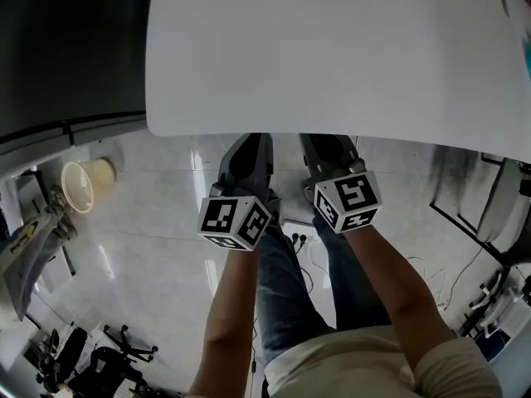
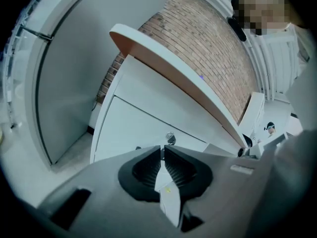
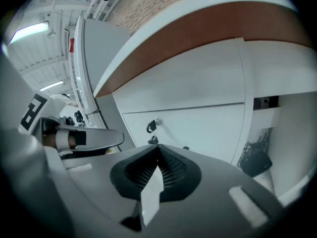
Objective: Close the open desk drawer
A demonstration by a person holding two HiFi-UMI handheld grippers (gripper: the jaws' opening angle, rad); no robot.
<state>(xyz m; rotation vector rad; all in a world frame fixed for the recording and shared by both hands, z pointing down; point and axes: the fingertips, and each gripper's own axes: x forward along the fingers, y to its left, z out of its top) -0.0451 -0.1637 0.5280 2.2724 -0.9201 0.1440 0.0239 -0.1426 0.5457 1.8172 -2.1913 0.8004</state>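
Denim-clad legs (image 1: 286, 297) and two bare forearms (image 1: 228, 322) filled the head view at 6 o'clock. Just beyond them I had both grippers side by side, tucked under the near edge of the white desk top (image 1: 332, 48). The left gripper (image 2: 162, 148) had its jaws all but together, with nothing between them. The right gripper (image 3: 158, 148) was fully closed and also empty.

Past the tips sat a small lock (image 2: 170, 138) on the white drawer front (image 2: 143, 125), at 12 o'clock in the left gripper view and 11 o'clock in the right. That front looked flush with the panel (image 2: 148, 90) above it, and both grippers appeared clear of it. I judged the drawer already pushed in, with little left to do. Farthest off, the desk top spanned from 10 to 2 o'clock.
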